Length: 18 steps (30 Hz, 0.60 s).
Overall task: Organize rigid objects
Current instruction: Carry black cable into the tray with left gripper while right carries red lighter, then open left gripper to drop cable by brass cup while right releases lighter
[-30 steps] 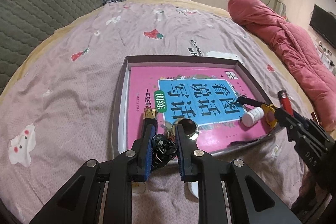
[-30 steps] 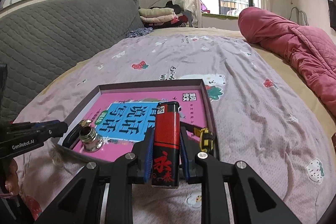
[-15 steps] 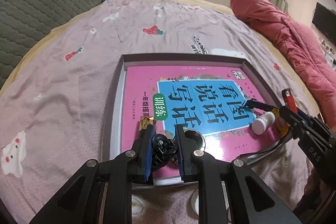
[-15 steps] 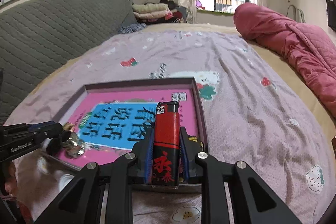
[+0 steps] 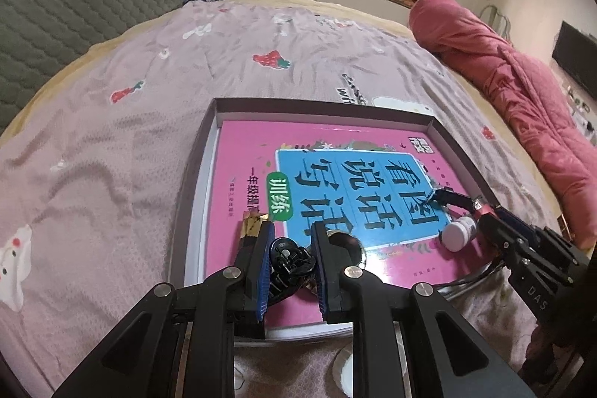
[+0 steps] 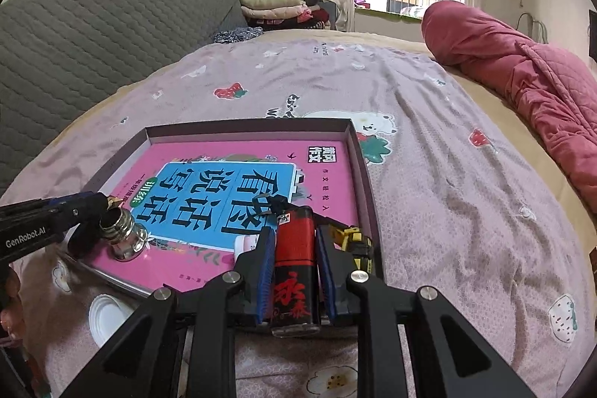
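Observation:
A shallow dark box [image 5: 321,105] lies on the bed with a pink and blue book [image 5: 261,155] inside it. My left gripper [image 5: 293,234] is shut on a small black spring clip [image 5: 287,256], low over the book's near edge; a gold-patterned end [image 5: 253,224] sticks out past the left finger. A shiny silver screw-neck piece [image 5: 345,243] stands on the book just right of it. My right gripper [image 6: 293,235] is shut on a red and black lighter [image 6: 294,248] over the box's near right corner. Just ahead lie a white bottle [image 6: 246,243] and a yellow-black tape measure [image 6: 354,241].
A black pen-like item [image 5: 447,198] lies on the book's right side. A white lid [image 6: 106,319] rests on the pink sheet in front of the box. A rolled red quilt [image 6: 522,62] runs along the right, a grey padded headboard [image 6: 93,25] along the left.
Both grippers have come down and forward toward the box, each keeping its load. The clip now hangs over the book's near edge and the lighter over the near right corner.

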Tool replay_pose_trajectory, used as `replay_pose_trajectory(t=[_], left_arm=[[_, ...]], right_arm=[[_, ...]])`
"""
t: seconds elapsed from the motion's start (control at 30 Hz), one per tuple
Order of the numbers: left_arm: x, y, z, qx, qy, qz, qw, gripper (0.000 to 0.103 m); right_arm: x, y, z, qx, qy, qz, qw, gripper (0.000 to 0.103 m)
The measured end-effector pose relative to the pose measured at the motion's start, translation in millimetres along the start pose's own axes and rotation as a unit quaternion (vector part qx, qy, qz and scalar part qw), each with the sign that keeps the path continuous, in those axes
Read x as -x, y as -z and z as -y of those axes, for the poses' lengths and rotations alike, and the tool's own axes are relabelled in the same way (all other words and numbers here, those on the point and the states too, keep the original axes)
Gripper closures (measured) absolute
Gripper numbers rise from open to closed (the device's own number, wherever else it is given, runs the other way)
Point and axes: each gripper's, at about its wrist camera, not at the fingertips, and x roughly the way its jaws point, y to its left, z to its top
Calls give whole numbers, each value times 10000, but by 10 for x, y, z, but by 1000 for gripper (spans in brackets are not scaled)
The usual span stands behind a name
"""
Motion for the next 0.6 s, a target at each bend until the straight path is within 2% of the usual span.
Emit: replay_pose_trajectory(t=[0.37, 0.6], left_arm=[[-8, 83, -12, 30, 111, -16, 9999, 83], [8, 85, 5, -11, 83, -28, 10000, 77]], right_arm=[[2, -7, -3, -84, -17, 0, 10000, 80], [26, -16, -5, -75, -21, 45, 10000, 80]])
